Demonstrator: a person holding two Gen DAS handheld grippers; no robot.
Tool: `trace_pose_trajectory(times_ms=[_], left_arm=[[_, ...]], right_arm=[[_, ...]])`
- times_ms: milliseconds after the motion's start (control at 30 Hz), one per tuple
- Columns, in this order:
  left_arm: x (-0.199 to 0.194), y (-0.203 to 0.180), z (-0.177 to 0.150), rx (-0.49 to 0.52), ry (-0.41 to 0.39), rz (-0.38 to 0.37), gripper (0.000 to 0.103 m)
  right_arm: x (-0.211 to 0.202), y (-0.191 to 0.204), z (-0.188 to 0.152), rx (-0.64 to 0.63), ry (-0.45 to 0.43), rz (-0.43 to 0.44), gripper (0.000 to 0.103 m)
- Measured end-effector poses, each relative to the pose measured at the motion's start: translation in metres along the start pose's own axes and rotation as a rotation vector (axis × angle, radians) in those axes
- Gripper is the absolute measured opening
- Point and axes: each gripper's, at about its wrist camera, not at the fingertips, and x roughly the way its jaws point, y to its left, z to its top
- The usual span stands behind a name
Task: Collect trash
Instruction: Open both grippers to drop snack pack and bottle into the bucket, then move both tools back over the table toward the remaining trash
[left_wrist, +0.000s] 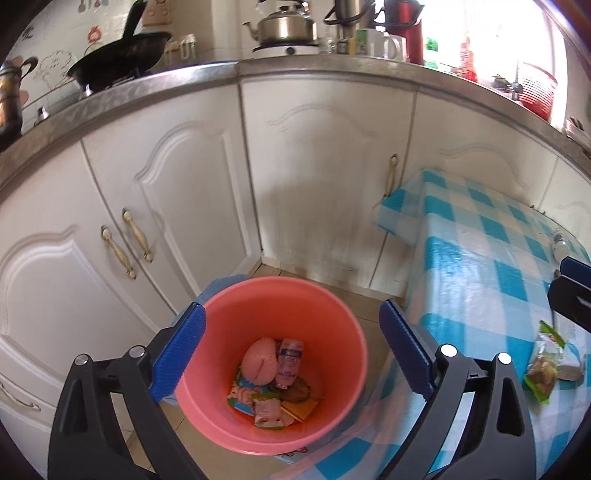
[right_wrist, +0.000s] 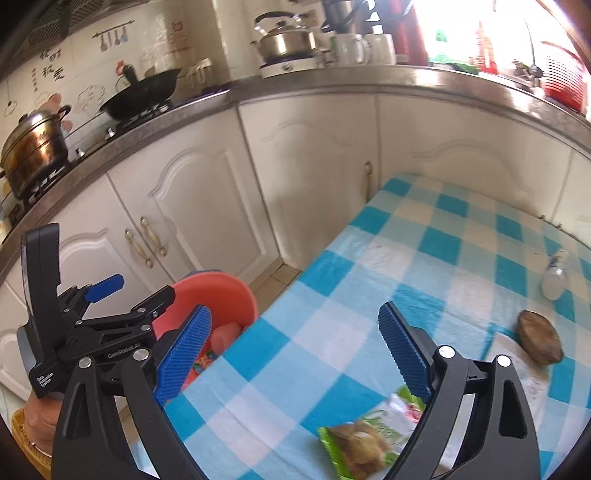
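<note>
A pink bucket (left_wrist: 229, 413) stands on the floor beside the checkered table (left_wrist: 480, 266). It holds a pink ridged item (left_wrist: 258, 360), a small pink bottle (left_wrist: 290, 360) and several wrappers. My left gripper (left_wrist: 291, 354) is open and empty, right above the bucket. My right gripper (right_wrist: 295, 354) is open and empty above the table (right_wrist: 406, 240). A green snack wrapper (right_wrist: 365, 443) lies just below its right finger; it also shows in the left wrist view (left_wrist: 543, 369). A brown round piece (right_wrist: 539, 341) and a small white bottle (right_wrist: 554, 277) lie further right. The bucket (right_wrist: 221, 284) and left gripper (right_wrist: 99, 321) show at the left.
White cabinet doors (left_wrist: 177, 206) with brass handles stand behind the bucket. The counter (left_wrist: 295, 64) above carries a wok (left_wrist: 122, 61), a kettle (left_wrist: 284, 27), mugs and a red basket (left_wrist: 537, 92). A steel pot (right_wrist: 33, 151) sits on the stove.
</note>
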Motion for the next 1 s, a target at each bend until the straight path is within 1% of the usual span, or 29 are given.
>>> trace_pose_trajectory(times_ms=[233,533,1000], left_arm=[[-0.018,-0.044,0.01,0.081,-0.033,-0.043,0.095],[-0.037,-0.091,0.013,0.156,-0.051,-0.09,0.095],[-0.055,-0.144,0.006,0.26,-0.059,-0.126,0.096]], right_arm=[[-0.031,-0.037,-0.005,0.075,-0.062,-0.045,0.092],[-0.058,-0.071,-0.017,0.15,-0.098,-0.088,0.092],[-0.099,-0.107,-0.036,0.217,-0.152,-0.122,0.092]])
